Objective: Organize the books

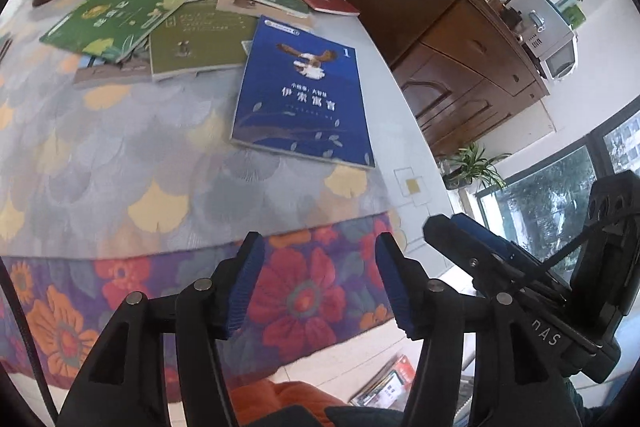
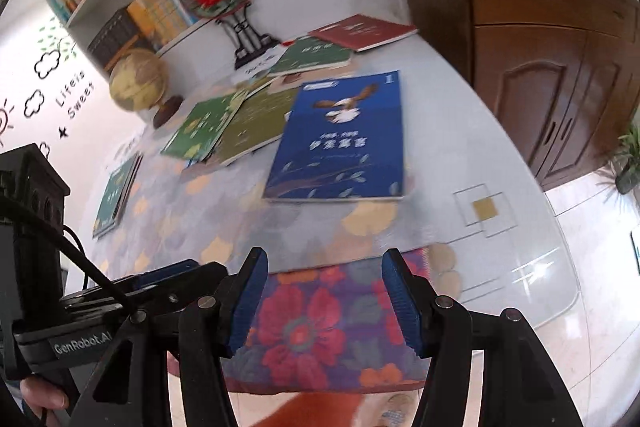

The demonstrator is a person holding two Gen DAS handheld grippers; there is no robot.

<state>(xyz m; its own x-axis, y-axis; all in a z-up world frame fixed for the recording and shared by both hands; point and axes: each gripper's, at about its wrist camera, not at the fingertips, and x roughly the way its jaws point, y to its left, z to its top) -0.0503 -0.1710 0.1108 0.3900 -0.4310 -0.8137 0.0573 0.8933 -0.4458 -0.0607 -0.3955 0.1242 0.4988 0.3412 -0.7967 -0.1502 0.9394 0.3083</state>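
Tabletop: flat blue book

Table — scattered books, globe

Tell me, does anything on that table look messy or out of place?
Yes. The books are strewn flat rather than shelved: a blue book lies alone and askew near the table's front, while a green book, an olive one and a red one overlap crookedly behind it. Nothing looks damaged or spilled.
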